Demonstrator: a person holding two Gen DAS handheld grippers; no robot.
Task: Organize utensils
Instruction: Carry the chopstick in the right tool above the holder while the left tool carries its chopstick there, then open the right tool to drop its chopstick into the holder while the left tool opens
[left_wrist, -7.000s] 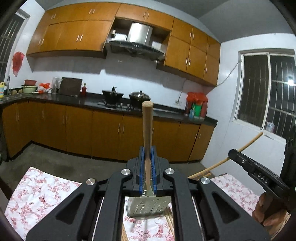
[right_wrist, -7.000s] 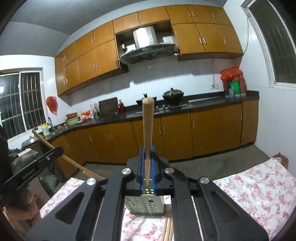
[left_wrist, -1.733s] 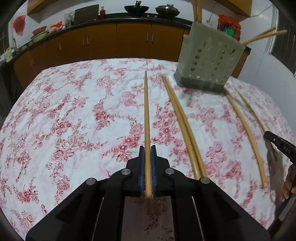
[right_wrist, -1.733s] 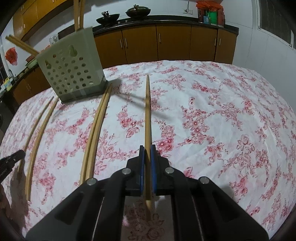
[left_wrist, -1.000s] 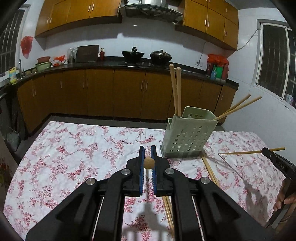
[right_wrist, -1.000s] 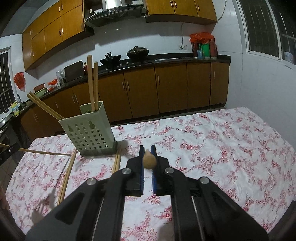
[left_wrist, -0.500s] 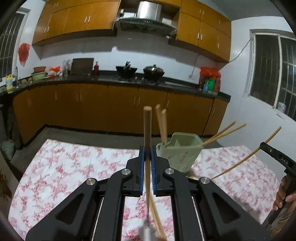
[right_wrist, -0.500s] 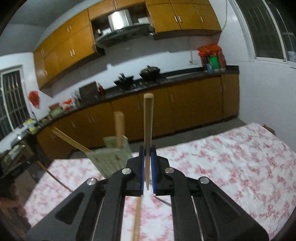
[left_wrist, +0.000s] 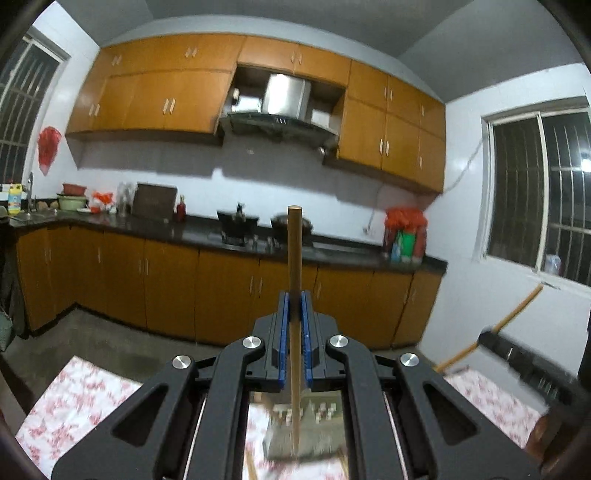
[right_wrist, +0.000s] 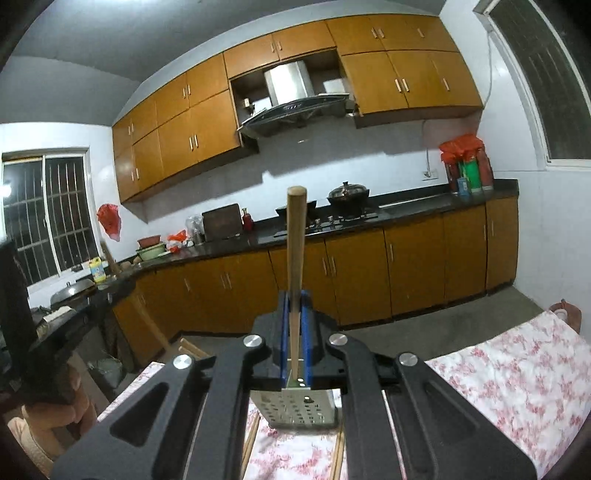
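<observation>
Left wrist view: left gripper (left_wrist: 294, 310) clamps a chopstick (left_wrist: 294, 254) pointing 12 o'clock; right gripper (right_wrist: 294, 314) likewise clamps its own chopstick (right_wrist: 296, 254).

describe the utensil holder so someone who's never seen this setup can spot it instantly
Start at the table with the pink floral cloth. Near its middle, just below both raised grippers, stands the utensil holder: a pale green box caddy, its walls punched with rows of holes. Loose chopsticks lie flat on the cloth beside it; it is the only upright container on the table.
</observation>
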